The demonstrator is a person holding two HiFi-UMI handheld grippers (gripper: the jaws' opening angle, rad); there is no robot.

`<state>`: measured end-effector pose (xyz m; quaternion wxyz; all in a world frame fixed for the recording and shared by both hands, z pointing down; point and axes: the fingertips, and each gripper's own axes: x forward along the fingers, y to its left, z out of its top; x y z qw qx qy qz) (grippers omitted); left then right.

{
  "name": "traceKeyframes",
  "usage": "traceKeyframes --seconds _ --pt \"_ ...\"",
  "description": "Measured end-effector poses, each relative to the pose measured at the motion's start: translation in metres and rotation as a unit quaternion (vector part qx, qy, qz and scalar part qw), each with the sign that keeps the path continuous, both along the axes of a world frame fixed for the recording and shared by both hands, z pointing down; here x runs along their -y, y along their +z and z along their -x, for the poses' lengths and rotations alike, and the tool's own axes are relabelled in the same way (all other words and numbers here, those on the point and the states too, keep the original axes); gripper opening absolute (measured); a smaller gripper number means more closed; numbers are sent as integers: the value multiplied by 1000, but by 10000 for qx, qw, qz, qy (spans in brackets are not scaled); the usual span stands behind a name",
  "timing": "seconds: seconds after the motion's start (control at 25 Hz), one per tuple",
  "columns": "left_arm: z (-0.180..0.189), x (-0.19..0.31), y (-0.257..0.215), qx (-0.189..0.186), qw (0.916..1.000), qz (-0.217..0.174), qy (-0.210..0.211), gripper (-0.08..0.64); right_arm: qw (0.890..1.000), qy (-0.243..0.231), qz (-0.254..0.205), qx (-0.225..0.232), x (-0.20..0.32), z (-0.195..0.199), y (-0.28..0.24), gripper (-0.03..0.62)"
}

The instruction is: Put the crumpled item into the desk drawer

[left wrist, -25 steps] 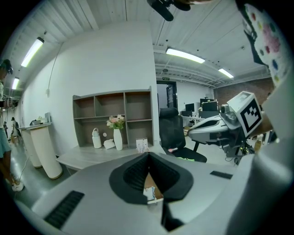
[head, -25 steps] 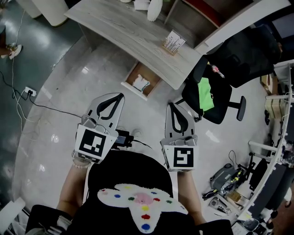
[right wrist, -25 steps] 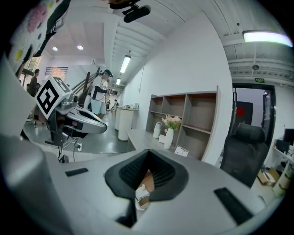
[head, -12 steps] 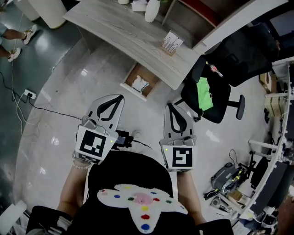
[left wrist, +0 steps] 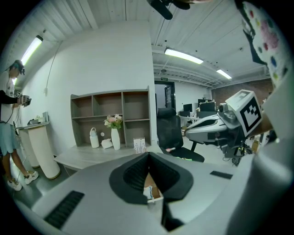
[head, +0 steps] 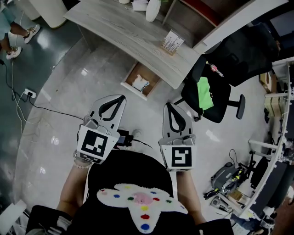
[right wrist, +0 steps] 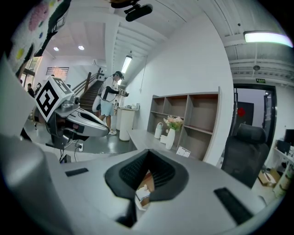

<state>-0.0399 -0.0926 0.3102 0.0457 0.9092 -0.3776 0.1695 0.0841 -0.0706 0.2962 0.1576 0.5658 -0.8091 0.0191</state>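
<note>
Holding still, both grippers sit low in the middle of the head view and point up the frame at the open drawer (head: 151, 74). The left gripper (head: 120, 97) has its fingers (head: 98, 110) shut tight with nothing between them. The right gripper (head: 168, 105) is the same, shut and empty. Each one has a cube with black and white squares on it, but no words.

The white crumpled item (head: 140, 84) lies inside the drawer, under the edge of the gray bench (head: 119, 32). In each gripper view it shows through the dark hole behind the shut tips (left wrist: 148, 193) (right wrist: 140, 195).

A little card stand (head: 173, 42) sits on the bench, and its print is too small to read. A white vase (head: 154, 9) stands at the top edge. A black chair (head: 229, 55) on the right has a green thing (head: 206, 94) on its seat.

Since a second ago the grippers have not moved, and the drawer and the item look the same. Only the legs of another person (head: 16, 34) in the upper left have stepped to a new spot.
</note>
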Motion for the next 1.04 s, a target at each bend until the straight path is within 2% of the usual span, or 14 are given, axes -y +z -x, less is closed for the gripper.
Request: traceKeyframes --seconds 1.04 --pt "0 -1 7 47 10000 62 33 11 9999 -24 96 -73 -1 3 9 3"
